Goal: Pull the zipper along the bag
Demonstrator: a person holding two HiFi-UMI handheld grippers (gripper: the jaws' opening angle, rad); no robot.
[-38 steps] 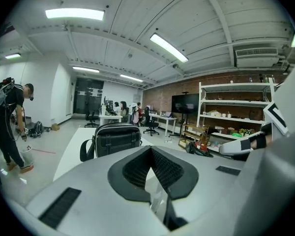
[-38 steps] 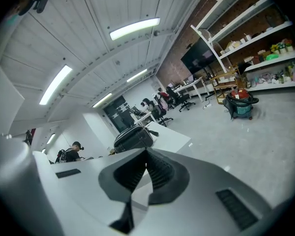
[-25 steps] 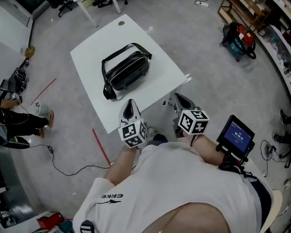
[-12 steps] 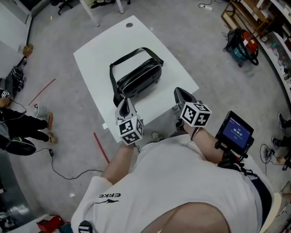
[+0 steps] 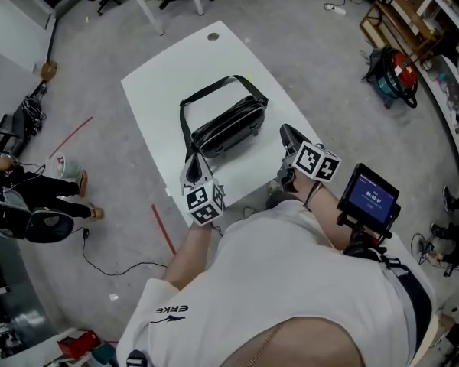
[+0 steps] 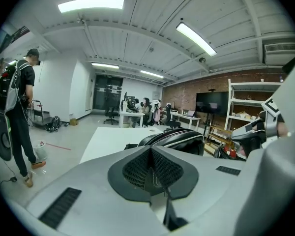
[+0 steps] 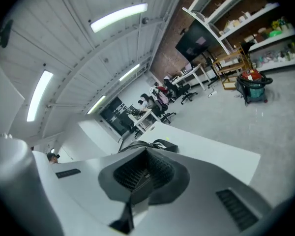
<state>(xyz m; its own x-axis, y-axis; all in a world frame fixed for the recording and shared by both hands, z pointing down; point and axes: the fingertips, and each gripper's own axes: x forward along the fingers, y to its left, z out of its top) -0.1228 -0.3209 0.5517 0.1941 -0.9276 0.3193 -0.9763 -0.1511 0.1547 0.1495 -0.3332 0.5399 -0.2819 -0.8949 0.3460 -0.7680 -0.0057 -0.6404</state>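
A black bag with a long strap lies on the white table. My left gripper hovers over the table's near edge, just short of the bag's left end, shut with nothing in it. My right gripper is beside the bag's right end, also shut and empty. In the left gripper view the bag rises just beyond the closed left gripper, and the right gripper's body shows at the far right. In the right gripper view the bag peeks over the closed right gripper. I cannot make out the zipper pull.
A person stands by cables at the left, seen again as a person in the left gripper view. A red-and-black floor bag and shelves are at the right. A red stick lies on the floor. Desks and chairs stand behind.
Both grippers have moved forward from off the table's near edge to either end of the bag. The bag has not moved on the table.
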